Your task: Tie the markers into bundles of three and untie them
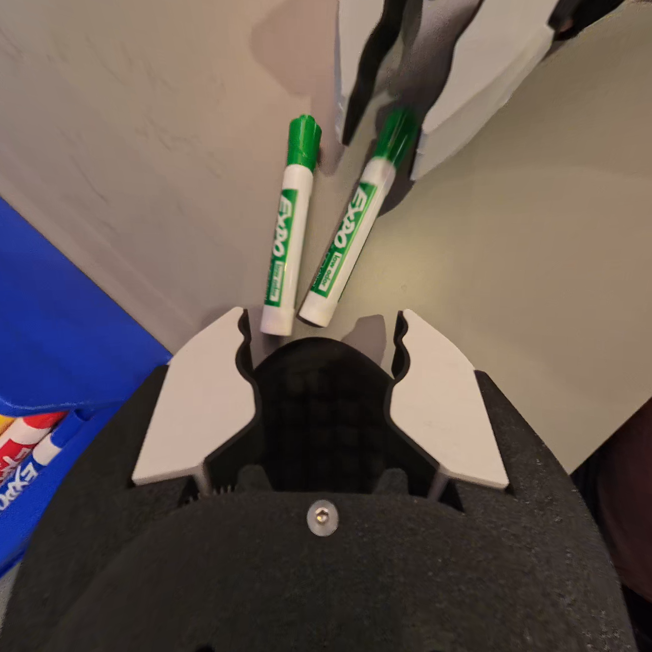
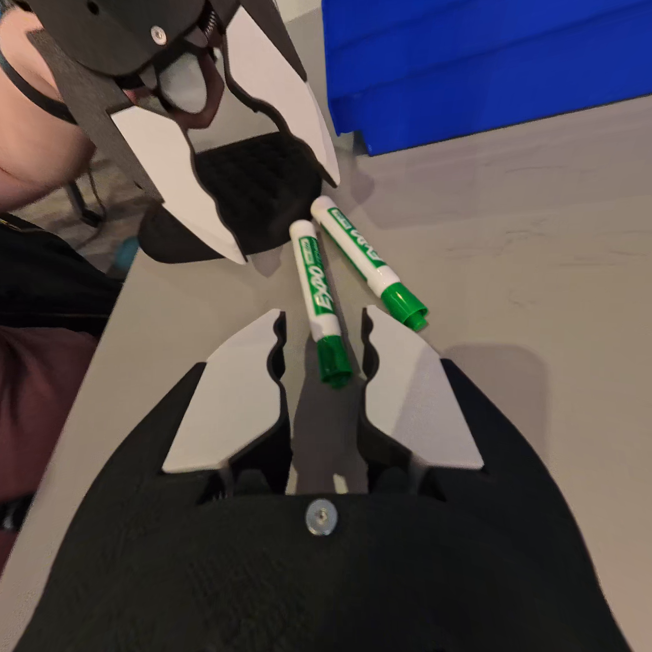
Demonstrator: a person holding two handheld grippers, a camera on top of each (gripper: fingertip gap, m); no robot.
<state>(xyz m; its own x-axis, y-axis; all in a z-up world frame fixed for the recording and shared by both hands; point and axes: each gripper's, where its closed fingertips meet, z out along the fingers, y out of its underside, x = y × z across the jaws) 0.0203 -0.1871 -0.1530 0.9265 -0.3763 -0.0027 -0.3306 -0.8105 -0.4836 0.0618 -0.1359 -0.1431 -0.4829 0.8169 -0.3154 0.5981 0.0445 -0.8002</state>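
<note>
Two green-capped white markers lie on the pale table (image 1: 494, 247), loose and side by side. In the left wrist view one marker (image 1: 287, 240) points at my left gripper's left finger and the other marker (image 1: 349, 240) lies to its right. My left gripper (image 1: 323, 314) is open and empty, just short of their butt ends. My right gripper (image 2: 323, 310) is open, with its jaws either side of the green cap of the nearer marker (image 2: 319, 293) without pinching it. The second marker (image 2: 367, 261) lies to its right. The left gripper (image 2: 287, 222) faces it, open.
A blue bin (image 1: 53, 317) stands left of the left gripper, with red and blue markers (image 1: 24, 448) inside; it also shows at the top right of the right wrist view (image 2: 476, 70). The table edge (image 2: 116, 300) runs on the left, with a black chair (image 2: 254, 183) beyond it. Left tips to right tips: about 8 cm.
</note>
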